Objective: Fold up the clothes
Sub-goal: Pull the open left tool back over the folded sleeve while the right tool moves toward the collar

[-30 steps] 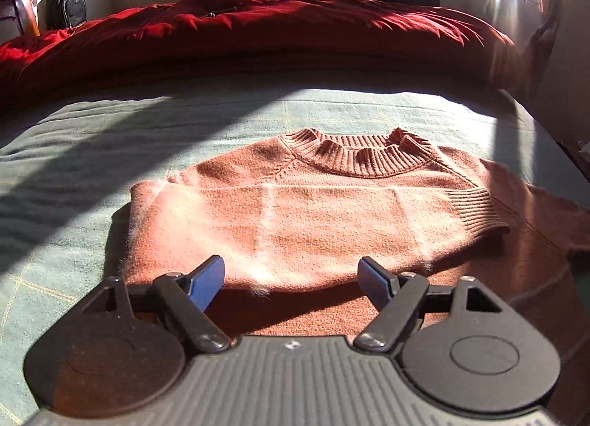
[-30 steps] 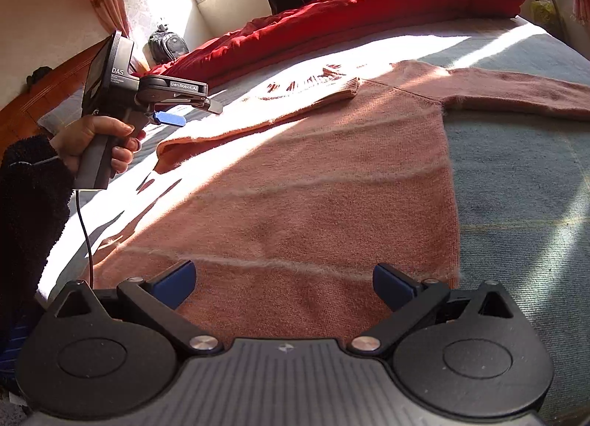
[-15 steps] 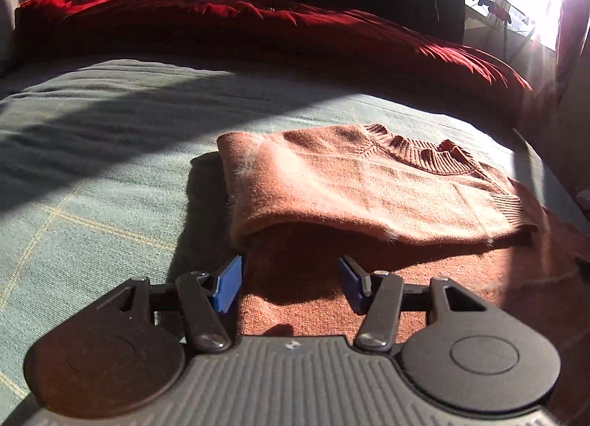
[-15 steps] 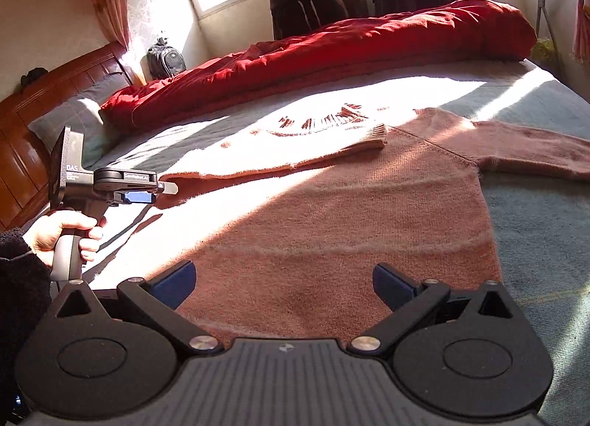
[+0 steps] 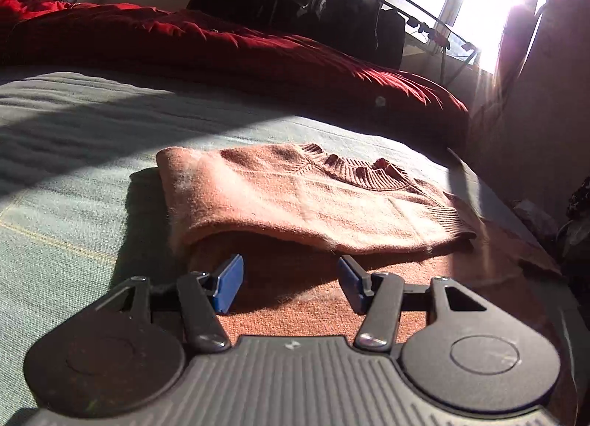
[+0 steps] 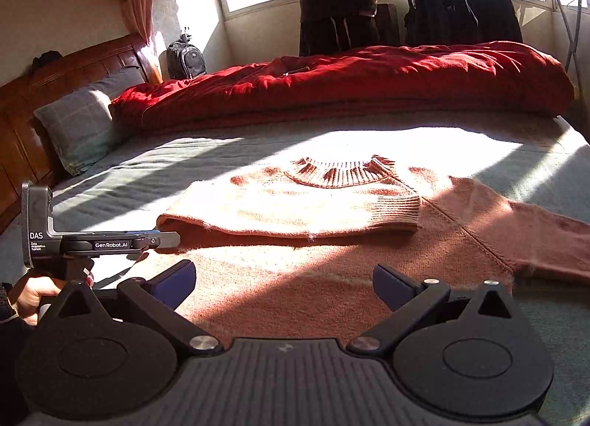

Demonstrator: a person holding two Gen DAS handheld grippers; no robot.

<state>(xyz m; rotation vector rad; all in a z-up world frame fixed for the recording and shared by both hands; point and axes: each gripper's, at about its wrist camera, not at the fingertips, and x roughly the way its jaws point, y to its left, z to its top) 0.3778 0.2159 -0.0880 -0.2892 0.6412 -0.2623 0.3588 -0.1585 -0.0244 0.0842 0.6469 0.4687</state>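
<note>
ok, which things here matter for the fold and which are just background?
Job:
- orange sweater, one sleeve already folded across
- left gripper, open
- right gripper, open

Background:
- red duvet
- pillow
- backpack
- clothes rack

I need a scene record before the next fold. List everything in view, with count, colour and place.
sweater: one, salmon-orange, flat on the bed, one sleeve folded across the chest, the other out to the side.
bedspread: one, grey-green, under the sweater.
duvet: one, red, heaped along the far side.
pillow: one, grey check, by the headboard.
headboard: one, brown wood.
backpack: one, dark, by the window.
clothes rack: one, hung with dark garments.
left gripper: black, blue pads, open, at the sweater's edge.
right gripper: black, open, above the hem.
</note>
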